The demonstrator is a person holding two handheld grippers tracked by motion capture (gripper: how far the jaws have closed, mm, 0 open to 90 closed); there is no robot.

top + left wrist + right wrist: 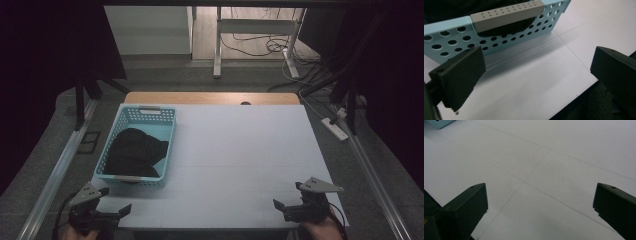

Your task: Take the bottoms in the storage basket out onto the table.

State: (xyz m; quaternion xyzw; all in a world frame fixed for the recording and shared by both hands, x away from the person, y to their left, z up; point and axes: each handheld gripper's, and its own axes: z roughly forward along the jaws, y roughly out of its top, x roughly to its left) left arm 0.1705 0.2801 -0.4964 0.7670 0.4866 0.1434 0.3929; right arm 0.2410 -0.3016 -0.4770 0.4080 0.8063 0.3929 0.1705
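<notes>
Pale blue perforated plastic marks the work: a basket [138, 146] at the left middle of the high view, holding a black garment [134, 151] heaped inside it. The left gripper [113, 200] sits at the lower left, just short of the basket's near wall, jaws spread wide and holding nothing; in its own view the grey handle [507, 15] runs across the top. The right gripper [287, 195] waits at the lower right over the bare white tabletop [240, 150], well apart from the basket, jaws likewise spread. To lift the cloth cleanly, I would bring the left gripper over the rim, not against it, and pinch a raised fold.
</notes>
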